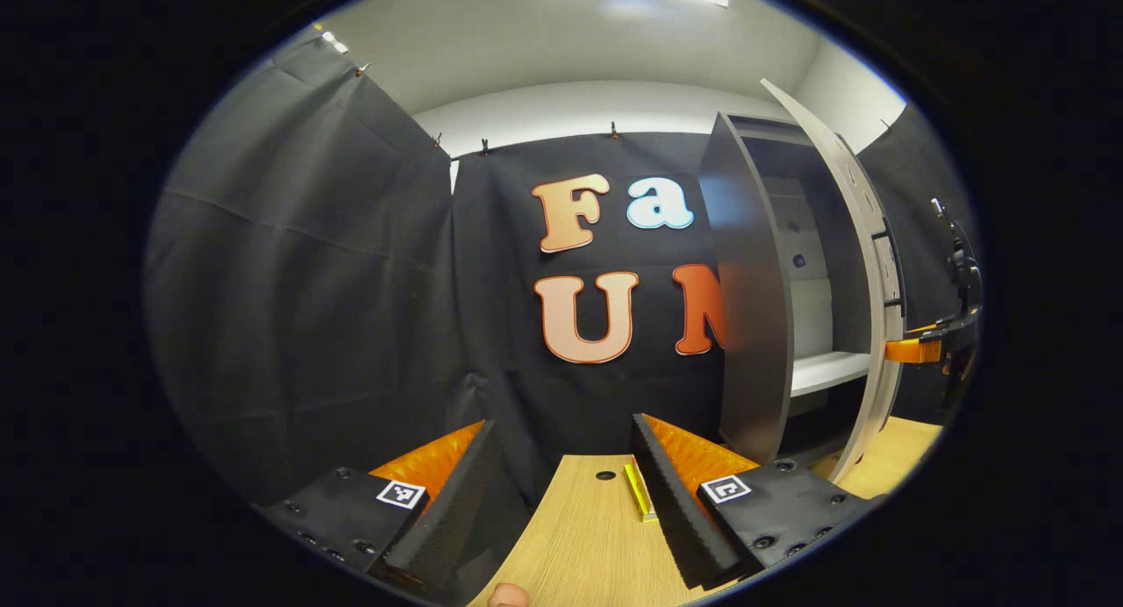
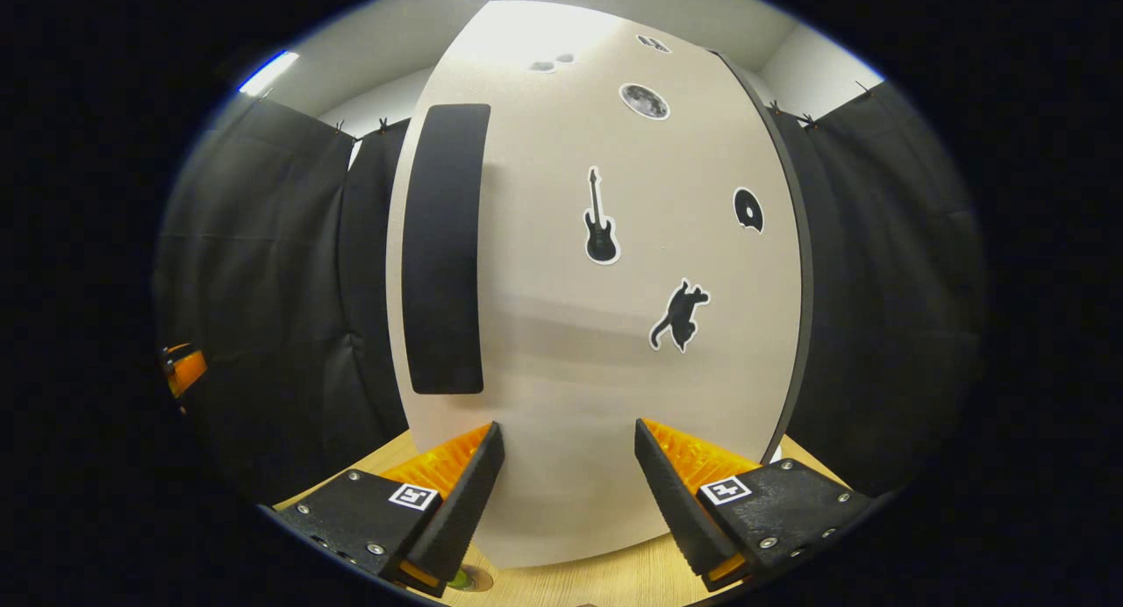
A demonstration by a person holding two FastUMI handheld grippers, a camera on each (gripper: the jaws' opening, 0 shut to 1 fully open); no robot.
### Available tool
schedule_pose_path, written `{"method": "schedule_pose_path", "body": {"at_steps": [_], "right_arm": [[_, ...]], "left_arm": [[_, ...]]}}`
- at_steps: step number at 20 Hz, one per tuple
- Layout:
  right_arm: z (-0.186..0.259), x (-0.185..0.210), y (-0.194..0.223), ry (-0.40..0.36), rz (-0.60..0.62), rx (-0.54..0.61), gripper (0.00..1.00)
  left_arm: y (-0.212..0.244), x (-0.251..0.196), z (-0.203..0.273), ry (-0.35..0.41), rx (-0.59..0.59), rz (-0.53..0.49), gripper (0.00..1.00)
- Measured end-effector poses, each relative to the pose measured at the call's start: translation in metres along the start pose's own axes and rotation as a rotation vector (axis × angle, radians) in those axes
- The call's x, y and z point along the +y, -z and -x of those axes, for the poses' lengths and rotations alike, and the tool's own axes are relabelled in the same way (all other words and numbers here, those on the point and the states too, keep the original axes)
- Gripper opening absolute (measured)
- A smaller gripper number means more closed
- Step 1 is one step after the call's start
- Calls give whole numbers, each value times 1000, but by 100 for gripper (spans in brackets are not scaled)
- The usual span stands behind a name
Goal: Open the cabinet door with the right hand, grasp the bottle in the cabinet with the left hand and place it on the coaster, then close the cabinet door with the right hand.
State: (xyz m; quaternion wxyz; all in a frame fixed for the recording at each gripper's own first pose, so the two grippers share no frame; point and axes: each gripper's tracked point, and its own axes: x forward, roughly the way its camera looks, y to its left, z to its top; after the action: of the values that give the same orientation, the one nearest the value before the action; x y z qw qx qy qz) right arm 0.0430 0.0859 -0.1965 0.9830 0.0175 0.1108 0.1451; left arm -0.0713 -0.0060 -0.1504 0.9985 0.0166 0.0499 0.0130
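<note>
Left tool [image 1: 561,475] open, empty, low over the wooden bench [image 1: 588,546]. Cabinet [image 1: 772,300] ahead to the right, its door [image 1: 864,274] ajar, a white shelf [image 1: 825,370] visible inside; bottle hidden or too unclear to place. Right tool [image 2: 566,480] open too, fingers spread close before the pale door front [image 2: 605,326], beside its dark handle [image 2: 446,247], stickers [image 2: 600,217] on the panel.
</note>
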Motion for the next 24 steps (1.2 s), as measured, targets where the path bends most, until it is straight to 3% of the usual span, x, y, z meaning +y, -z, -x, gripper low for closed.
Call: {"method": "schedule_pose_path", "body": {"at_steps": [24], "right_arm": [[-77,10,-1,94,-43,21,93]], "left_arm": [[32,33,-19,-27,43,23,97]]}}
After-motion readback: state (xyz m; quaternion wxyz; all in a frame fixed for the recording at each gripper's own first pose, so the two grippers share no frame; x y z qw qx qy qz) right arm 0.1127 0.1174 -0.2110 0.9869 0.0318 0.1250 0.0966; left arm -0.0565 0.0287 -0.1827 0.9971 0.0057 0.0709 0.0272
